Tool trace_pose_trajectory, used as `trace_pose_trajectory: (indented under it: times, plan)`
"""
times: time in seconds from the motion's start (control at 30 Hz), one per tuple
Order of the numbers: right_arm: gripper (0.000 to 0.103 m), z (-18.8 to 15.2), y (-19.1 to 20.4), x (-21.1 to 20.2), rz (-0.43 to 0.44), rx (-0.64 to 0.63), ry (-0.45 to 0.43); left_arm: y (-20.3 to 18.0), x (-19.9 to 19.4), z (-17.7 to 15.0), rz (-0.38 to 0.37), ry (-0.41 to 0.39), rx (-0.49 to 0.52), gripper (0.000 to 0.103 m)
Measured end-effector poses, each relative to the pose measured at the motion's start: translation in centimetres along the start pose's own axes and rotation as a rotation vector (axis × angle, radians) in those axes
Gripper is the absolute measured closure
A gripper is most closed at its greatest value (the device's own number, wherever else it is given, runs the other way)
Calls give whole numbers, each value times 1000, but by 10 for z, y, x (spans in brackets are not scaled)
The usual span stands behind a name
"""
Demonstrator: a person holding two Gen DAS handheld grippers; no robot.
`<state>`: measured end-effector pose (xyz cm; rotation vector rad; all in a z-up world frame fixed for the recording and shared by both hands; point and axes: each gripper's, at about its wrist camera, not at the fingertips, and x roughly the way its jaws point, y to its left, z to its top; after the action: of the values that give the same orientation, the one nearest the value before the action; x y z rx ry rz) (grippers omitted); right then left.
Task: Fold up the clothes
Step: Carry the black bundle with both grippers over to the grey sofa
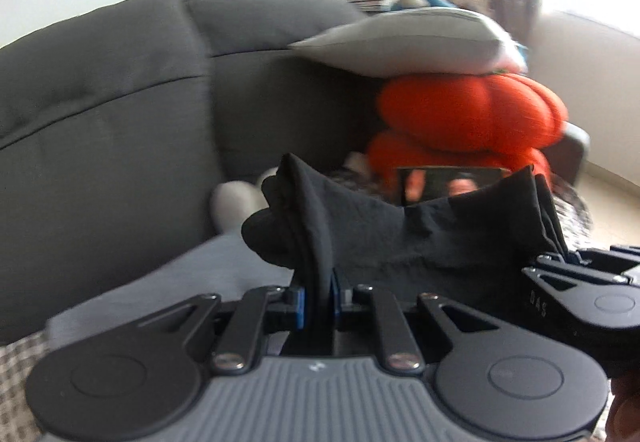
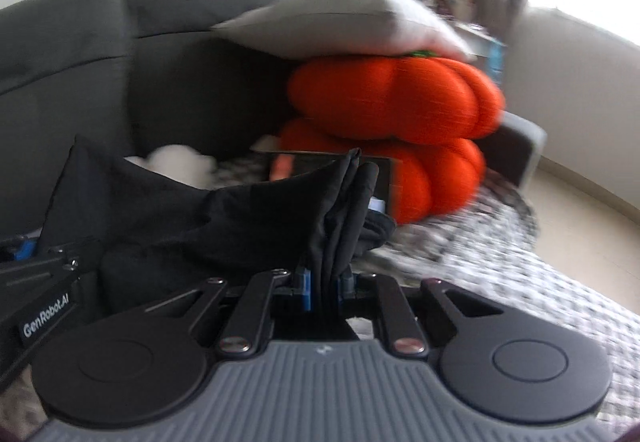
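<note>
The garment [image 1: 400, 238] is showing as thin matt black cloth, creasing. The sofa [image 1: 120, 129] is wearing coarse grey weave. The pumpkin cushions [image 2: 396, 101] are looking plush orange. Each tool [image 1: 318, 300] is showing matt black plastic.

The left gripper [image 1: 319, 296] pinches a bunched edge of black cloth [image 1: 384, 230], which stretches right to the right gripper [image 1: 576, 266]. Behind, a grey sofa [image 1: 120, 113] holds orange cushions [image 1: 472, 113] under a white pillow [image 1: 408, 41].
</note>
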<state>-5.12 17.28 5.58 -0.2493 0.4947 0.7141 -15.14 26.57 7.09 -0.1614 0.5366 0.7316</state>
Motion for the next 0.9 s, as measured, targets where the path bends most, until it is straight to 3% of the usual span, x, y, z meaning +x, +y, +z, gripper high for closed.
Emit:
trace_pose_trajectory:
  times: [0.47,0.63,0.9]
  plan:
    - [90,55,115,43,320,-225,51,115,10,-3,173,72,-229,91]
    - [90,72,135,58,425,-258,99,161,12,-2,135,74,-373,91]
    - [90,82,152,80,530,-270,173,185,9,-14,108,114,-462,91]
